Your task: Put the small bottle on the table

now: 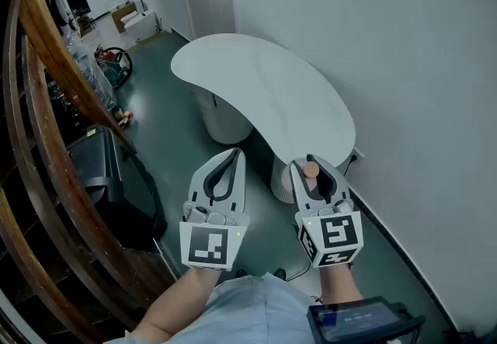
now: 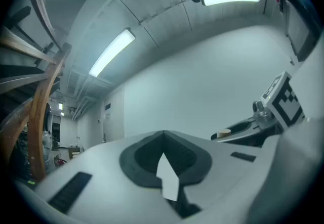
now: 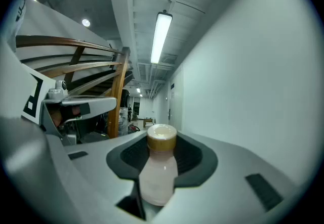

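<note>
**Step:** carry, judged; bottle [image 3: 158,170] not yet set down.

**Right gripper** [image 1: 313,167]: fingers clamped on the bottle. Its pale body sits between the pads, and its tan cap reaches to the tips.

**Left gripper** [image 1: 231,158]: fingers pressed together, nothing between them.

**Table** [image 1: 264,86]: white top, ahead of and below both sets of fingertips, apart from them.

**Next move, judged:** reach forward over the top, lower until the bottle's base meets it, then release.

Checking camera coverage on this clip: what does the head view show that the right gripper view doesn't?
Head view only: the white kidney-shaped table. Right gripper view only: the pale pink body of the small tan-capped bottle, clamped in the right tongs, and a ceiling strip light. Both: the bottle's cap, the left tongs, the curved wooden railing.
</note>
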Demonstrator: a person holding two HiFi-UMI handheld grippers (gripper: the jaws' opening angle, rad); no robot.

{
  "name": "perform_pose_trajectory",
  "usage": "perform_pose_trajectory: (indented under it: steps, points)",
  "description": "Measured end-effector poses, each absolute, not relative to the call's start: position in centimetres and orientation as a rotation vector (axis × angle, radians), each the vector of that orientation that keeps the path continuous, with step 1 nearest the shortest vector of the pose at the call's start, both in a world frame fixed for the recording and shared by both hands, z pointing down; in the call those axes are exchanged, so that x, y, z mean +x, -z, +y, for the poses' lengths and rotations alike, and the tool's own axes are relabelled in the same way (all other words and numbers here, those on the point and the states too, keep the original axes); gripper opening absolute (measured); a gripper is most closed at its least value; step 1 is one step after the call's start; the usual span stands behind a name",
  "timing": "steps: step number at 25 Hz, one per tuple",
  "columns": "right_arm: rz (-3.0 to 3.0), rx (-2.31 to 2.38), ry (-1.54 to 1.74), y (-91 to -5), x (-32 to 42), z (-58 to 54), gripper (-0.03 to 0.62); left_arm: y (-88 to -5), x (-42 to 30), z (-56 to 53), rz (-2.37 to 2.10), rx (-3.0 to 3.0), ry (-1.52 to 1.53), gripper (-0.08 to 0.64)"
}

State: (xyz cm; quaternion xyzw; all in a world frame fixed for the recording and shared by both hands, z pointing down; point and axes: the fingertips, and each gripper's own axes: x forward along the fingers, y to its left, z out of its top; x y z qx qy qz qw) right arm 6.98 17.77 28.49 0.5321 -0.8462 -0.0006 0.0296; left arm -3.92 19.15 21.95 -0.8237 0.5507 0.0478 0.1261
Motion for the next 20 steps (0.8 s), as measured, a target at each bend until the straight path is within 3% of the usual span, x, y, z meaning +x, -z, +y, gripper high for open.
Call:
perform_pose_trajectory:
  steps: [20]
  points:
    - [-2.673,1.546,-0.015,-29.5,8.1,17.6,0.121,-23.4,-2.3,20.1,1.695,-2.366,-0.117,0.000]
